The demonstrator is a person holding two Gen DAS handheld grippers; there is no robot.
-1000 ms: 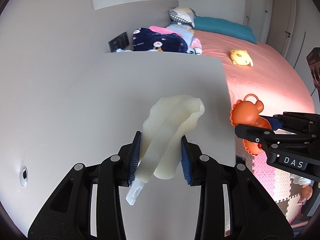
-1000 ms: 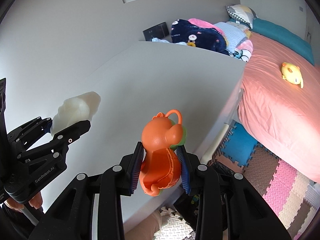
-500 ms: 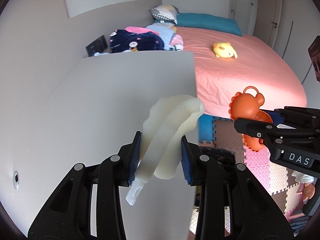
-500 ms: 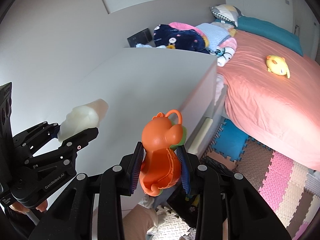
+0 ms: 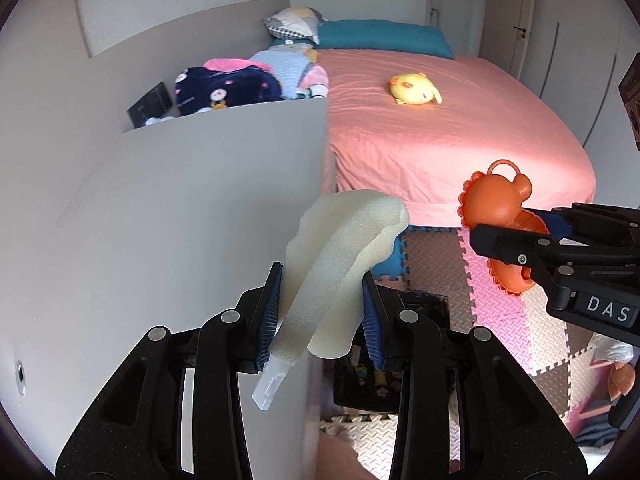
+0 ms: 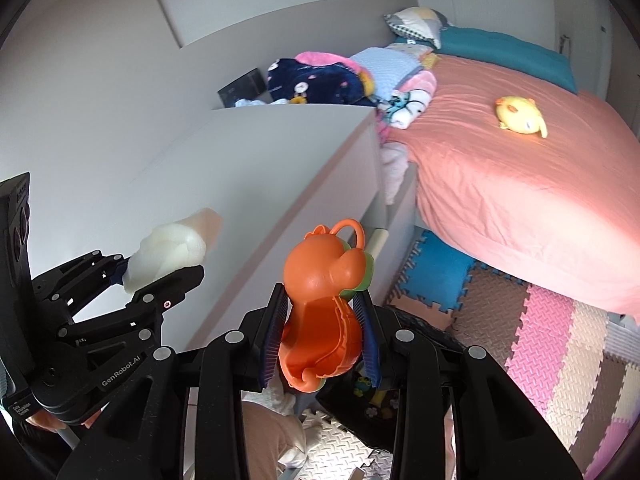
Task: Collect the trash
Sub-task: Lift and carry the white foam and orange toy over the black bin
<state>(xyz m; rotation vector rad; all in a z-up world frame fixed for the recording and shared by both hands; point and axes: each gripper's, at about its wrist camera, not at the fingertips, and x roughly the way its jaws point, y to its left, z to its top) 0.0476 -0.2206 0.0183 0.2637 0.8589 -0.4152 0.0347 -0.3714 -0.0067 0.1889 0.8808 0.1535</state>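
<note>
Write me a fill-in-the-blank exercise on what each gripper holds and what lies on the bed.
1. The left gripper is shut on a pale piece of ____.
2. The right gripper is shut on a plastic toy coloured ____.
3. On the pink bed lies a plush toy coloured ____.
4. The pillow at the head of the bed is ____.

Missing words: foam; orange; yellow; teal

Porous foam (image 5: 340,264), glossy plastic toy (image 6: 320,300)
</note>
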